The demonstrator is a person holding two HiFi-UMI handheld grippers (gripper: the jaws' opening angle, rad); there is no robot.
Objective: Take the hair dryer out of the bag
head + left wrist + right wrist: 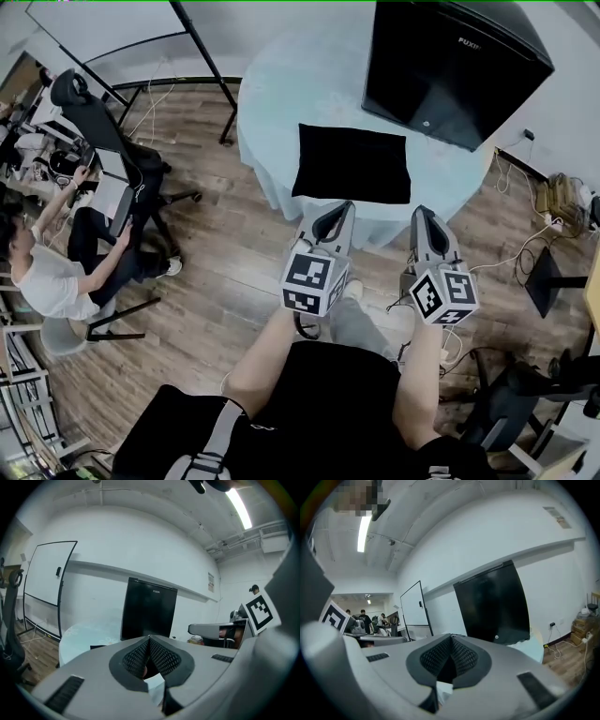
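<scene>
A flat black bag (352,162) lies on the round table (272,94) with a pale cloth, near its front edge. No hair dryer shows. My left gripper (335,217) hovers at the table's front edge, just short of the bag's near side, jaws shut with nothing between them. My right gripper (425,223) hangs beside it to the right, also shut and empty. In the left gripper view my left gripper (150,639) points over the table toward the big black screen (148,609). The right gripper (451,638) faces the same screen (494,604).
A large black screen (452,61) stands at the table's back right. A whiteboard stand (159,47) is at the back left. A seated person (56,272) and office chairs (94,117) are at the left. Cables (525,234) lie on the wood floor at right.
</scene>
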